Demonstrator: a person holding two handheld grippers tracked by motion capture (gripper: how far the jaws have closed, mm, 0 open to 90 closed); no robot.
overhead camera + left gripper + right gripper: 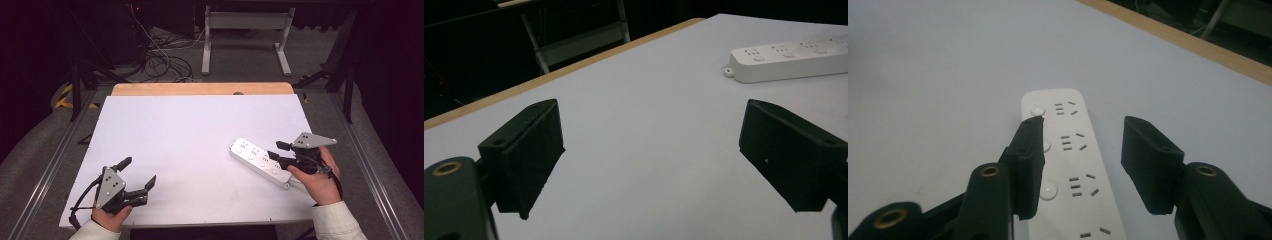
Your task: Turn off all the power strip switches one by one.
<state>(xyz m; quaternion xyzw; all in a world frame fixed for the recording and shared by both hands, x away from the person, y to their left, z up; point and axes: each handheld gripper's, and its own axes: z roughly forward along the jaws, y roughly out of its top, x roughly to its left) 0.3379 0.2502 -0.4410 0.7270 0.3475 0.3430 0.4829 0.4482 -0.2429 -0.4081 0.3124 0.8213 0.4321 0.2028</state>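
At the lower left of the high view, the left tool point(138, 173) rests low over the white worktop point(190, 140) with its jaws spread wide and nothing between them. At the lower right, the right tool point(277, 150) hangs with its jaws parted directly above the near half of the long white plastic power strip point(260, 161), which lies flat and slantwise on the worktop, well apart from the left tool.
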